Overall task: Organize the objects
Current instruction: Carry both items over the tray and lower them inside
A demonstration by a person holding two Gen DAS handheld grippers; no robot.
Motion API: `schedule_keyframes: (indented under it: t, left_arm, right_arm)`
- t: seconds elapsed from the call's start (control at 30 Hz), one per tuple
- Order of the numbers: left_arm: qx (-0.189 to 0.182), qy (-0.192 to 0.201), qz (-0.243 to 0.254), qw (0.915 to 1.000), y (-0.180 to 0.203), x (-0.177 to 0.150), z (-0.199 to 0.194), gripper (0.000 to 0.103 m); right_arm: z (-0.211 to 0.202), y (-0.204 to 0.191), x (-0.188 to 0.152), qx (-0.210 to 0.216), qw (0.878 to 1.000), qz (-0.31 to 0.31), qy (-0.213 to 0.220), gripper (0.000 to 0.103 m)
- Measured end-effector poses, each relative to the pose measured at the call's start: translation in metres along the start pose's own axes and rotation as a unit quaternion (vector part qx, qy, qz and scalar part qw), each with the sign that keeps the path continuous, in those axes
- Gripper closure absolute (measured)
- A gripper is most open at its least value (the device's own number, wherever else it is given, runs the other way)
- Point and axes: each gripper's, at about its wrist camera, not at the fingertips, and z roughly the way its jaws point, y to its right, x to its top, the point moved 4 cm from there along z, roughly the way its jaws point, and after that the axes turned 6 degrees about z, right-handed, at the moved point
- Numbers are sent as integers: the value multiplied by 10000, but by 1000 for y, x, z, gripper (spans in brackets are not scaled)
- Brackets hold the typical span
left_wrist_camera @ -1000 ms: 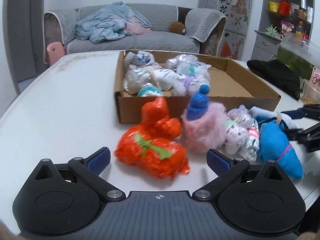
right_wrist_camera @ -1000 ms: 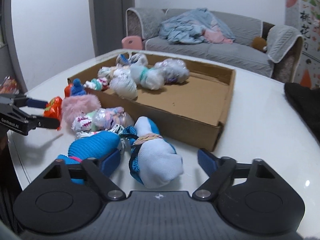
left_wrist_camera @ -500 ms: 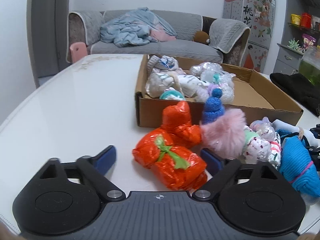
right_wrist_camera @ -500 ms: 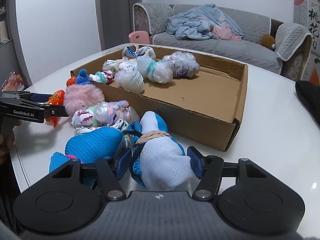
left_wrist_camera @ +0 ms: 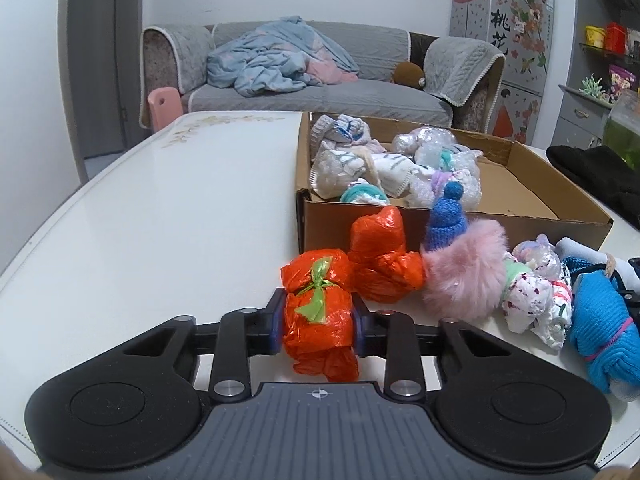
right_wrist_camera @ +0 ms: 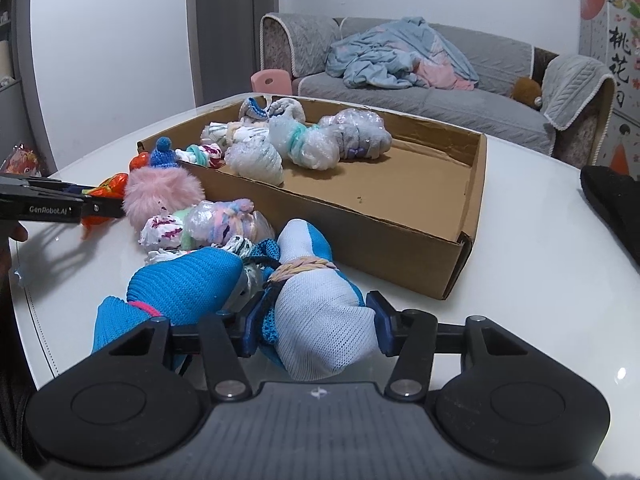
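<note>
**Both grippers clamped on bundles beside the cardboard box**

Left wrist view: the left gripper (left_wrist_camera: 319,322) has its blue pads pressed against both sides of an orange plastic bundle (left_wrist_camera: 318,316) tied with a green ribbon, so it is closed on that bundle. The bundle rests on the white table (left_wrist_camera: 160,220), in front of the cardboard box (left_wrist_camera: 472,224) near its left front corner. A second orange bundle (left_wrist_camera: 380,258) lies between the held one and the box wall, touching both. To its right sits a pink fluffy ball (left_wrist_camera: 464,276) with a blue knitted cap (left_wrist_camera: 446,216), just in front of the box. Further right along the box front lie a white speckled bundle (left_wrist_camera: 536,304) and a blue knitted bundle (left_wrist_camera: 600,332). Inside the box, several pale wrapped bundles (left_wrist_camera: 384,168) are crowded at its left end; the rest of the floor is bare cardboard. Behind the box stands a grey sofa (left_wrist_camera: 320,88).

Right wrist view: the right gripper (right_wrist_camera: 314,326) is closed on a white sock bundle (right_wrist_camera: 320,320) bound with a band, its pads tight on either side. This bundle lies on the table just in front of the box (right_wrist_camera: 360,216), near its right front corner. The blue knitted bundle (right_wrist_camera: 188,284) touches it on the left. Beyond, the pink fluffy ball (right_wrist_camera: 160,196) sits against the box front, with the left gripper (right_wrist_camera: 92,206) reaching in beside it.
</note>
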Motion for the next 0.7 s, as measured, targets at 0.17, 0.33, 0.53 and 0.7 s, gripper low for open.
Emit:
schedule_keyframes:
  t: [0.17, 0.33, 0.53, 0.7]
  left_arm:
    - [-102, -49, 71, 9999, 0, 1, -4, 68]
    - [-90, 30, 117, 9999, -3, 5, -18, 68]
    - [-134, 291, 344, 9989, -1, 39, -39, 68]
    - [-247, 546, 661, 9960, 11, 83, -51, 68]
  right_arm:
    - [-3, -1, -1, -24, 10000, -5, 77, 59]
    - [-20, 7, 1, -40, 9997, 100, 200, 59]
    - [-46, 30, 22, -222, 9987, 273, 379, 59]
    - [-66, 42, 53, -338, 9971, 318, 605, 59]
